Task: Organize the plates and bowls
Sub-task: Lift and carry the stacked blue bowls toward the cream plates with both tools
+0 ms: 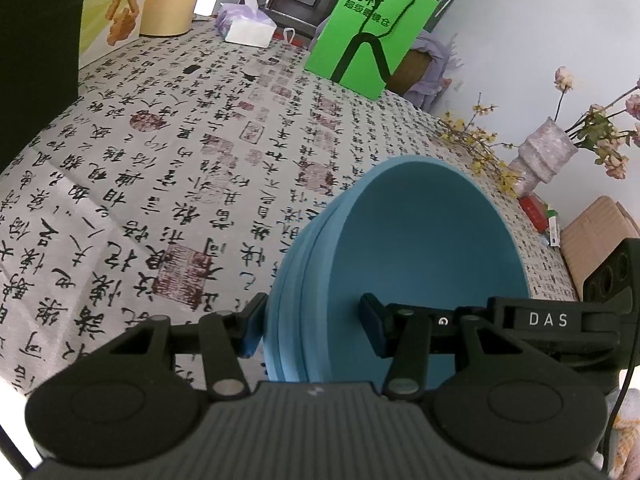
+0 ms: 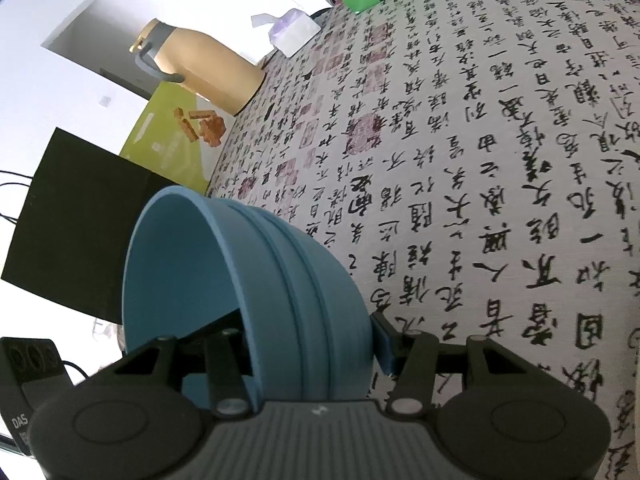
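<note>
A stack of several nested blue bowls [image 1: 420, 248] hangs tilted above the tablecloth, its opening facing right in the left wrist view. My left gripper [image 1: 312, 330] is shut on the stack's wall, one pad outside and one inside the top bowl. In the right wrist view the same blue bowl stack [image 2: 180, 264] opens to the left. My right gripper [image 2: 308, 344] is shut on its opposite wall, the left pad inside and the right pad outside. Each gripper's black body shows at the edge of the other's view.
The table carries a calligraphy-print cloth [image 1: 168, 152]. At the far side stand a green paper bag [image 1: 368, 36], a tissue box [image 1: 246, 26] and a yellow jug [image 2: 208, 68]. A vase of flowers [image 1: 544, 156] sits near the right edge, and a black box [image 2: 80, 216] on the left.
</note>
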{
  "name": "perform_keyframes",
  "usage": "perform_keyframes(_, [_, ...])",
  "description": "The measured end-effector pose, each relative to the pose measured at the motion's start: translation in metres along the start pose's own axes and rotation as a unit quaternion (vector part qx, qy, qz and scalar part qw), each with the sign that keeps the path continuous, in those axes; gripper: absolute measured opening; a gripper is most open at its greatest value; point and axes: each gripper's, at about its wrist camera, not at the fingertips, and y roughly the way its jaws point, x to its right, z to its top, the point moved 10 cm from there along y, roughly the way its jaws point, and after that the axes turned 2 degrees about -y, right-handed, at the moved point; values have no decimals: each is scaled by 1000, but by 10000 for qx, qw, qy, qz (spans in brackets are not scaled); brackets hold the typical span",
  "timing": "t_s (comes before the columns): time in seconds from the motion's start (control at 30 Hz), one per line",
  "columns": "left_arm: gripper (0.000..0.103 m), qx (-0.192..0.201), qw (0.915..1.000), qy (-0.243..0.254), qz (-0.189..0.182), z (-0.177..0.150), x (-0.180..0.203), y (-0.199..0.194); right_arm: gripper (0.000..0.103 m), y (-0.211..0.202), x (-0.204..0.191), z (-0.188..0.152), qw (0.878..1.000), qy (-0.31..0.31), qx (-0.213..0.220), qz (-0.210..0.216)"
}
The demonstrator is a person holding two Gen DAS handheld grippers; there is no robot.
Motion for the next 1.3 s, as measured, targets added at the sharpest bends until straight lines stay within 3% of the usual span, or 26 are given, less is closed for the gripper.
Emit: perform_keyframes(1.3, [50,238,9984,504,-50,-19,107,3,52,-90,57,13,9981,234,504,268])
